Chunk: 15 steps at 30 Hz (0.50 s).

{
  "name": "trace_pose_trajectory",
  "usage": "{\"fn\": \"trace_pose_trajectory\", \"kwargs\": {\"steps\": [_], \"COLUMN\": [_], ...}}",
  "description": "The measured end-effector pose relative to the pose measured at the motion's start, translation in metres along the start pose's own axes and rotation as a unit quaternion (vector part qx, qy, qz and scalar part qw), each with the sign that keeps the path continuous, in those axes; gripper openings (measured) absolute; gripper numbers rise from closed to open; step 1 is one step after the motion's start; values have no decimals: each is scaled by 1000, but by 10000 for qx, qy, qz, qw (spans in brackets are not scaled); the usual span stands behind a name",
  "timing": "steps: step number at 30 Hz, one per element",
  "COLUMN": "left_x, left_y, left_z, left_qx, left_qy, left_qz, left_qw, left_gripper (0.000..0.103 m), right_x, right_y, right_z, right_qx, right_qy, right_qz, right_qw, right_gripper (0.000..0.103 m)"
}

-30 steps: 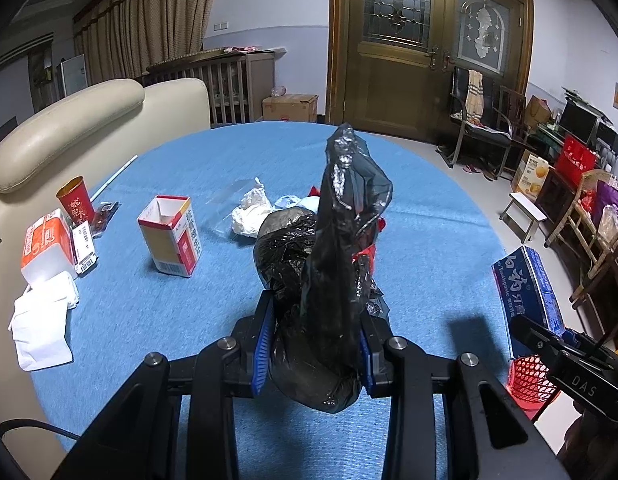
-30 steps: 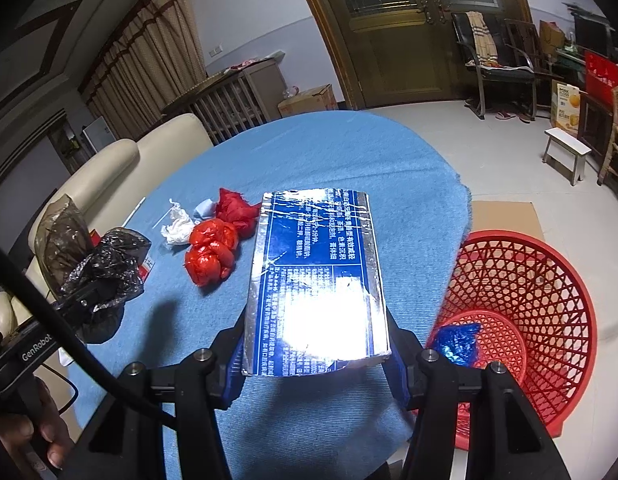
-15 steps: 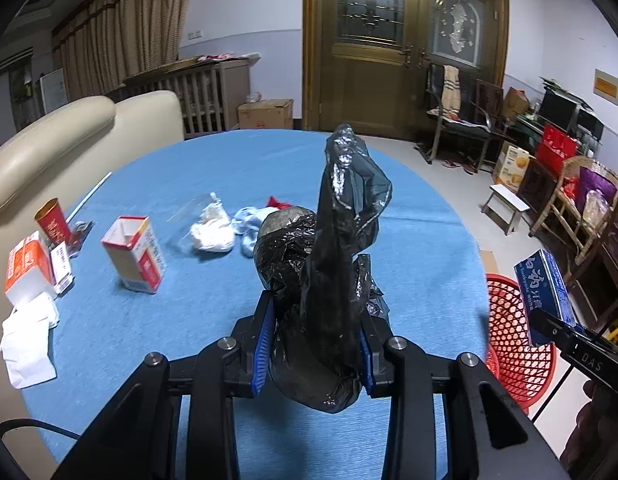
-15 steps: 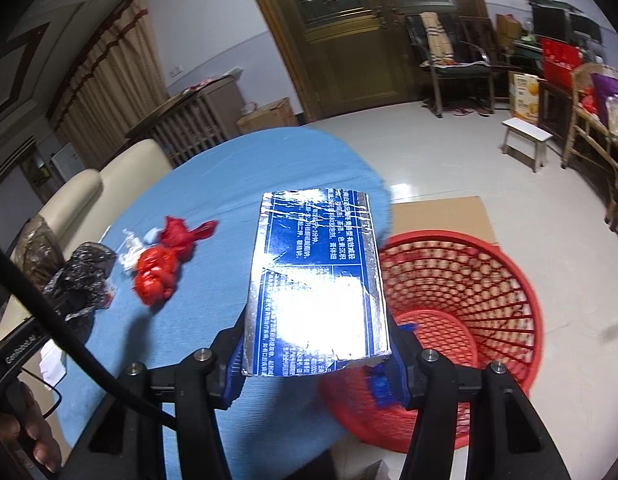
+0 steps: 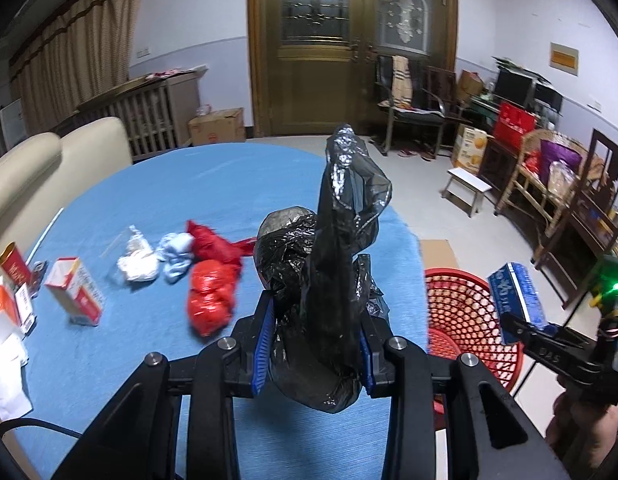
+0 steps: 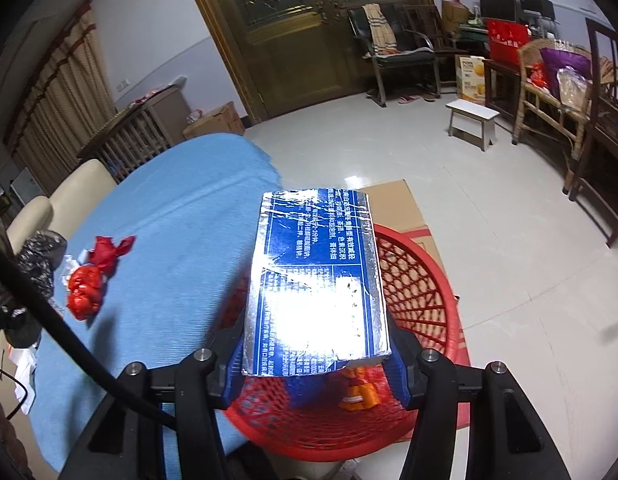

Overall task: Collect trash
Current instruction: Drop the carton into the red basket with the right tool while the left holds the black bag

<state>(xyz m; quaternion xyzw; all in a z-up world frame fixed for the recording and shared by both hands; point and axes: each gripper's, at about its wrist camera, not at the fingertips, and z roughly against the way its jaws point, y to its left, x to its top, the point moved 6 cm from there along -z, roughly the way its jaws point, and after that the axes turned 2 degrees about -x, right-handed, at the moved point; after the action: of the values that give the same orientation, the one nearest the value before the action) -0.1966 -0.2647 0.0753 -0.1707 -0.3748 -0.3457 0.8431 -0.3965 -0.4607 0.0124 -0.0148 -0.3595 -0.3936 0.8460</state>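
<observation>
- The left hand-held gripper (image 5: pixel 316 350) was clenched on a black plastic bag (image 5: pixel 323 276). The bag stuck up tall and hid the bit of table right behind it.
- The right hand-held gripper (image 6: pixel 317 364) was grasping a shiny blue box (image 6: pixel 315 284) by its two sides. The box was above the red basket (image 6: pixel 425 280) and hid most of the inside of it.
- Under the box, something orange (image 6: pixel 359 394) lay in the basket. It was hard to tell what it was.
- In the left view, the right hand-held gripper and the blue box (image 5: pixel 515 300) were small, at the right side, over the red basket (image 5: pixel 461 316).
- The basket stood on the floor, just beside the edge of the blue table (image 5: pixel 169 196). A flat piece of cardboard (image 6: pixel 397 204) lay under its far side.
- On the table lay a red bag (image 5: pixel 209 296), a light blue wad (image 5: pixel 175 258) and a white wad (image 5: pixel 137 266), close together. A small red and white box (image 5: pixel 79 294) stood near them.
- More small boxes at the left edge were cut off.
- The far half of the table was bare.
- The floor past the basket was open as far as a little white stool (image 6: pixel 471 114).
</observation>
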Motion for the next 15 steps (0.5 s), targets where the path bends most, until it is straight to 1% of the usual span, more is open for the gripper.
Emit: {"fn": "trace_pose_trajectory", "kwargs": {"steps": [7,15], "left_x": [3,3], "left_y": [-21,-27], "left_z": [-8,-11], "left_qx": [-120,-147], "left_qy": [73,163], "left_qz": [-116,-105], "left_qw": [9998,9997], "left_gripper": [37,37], "right_x": [-2,-4], "right_y": [-10,-10], "right_z": [-16,-29], "right_qx": [-101,-122], "right_qy": [142,236], "right_qz": [-7,19], "right_qw": [9998,9996], "right_gripper": [59,59]}}
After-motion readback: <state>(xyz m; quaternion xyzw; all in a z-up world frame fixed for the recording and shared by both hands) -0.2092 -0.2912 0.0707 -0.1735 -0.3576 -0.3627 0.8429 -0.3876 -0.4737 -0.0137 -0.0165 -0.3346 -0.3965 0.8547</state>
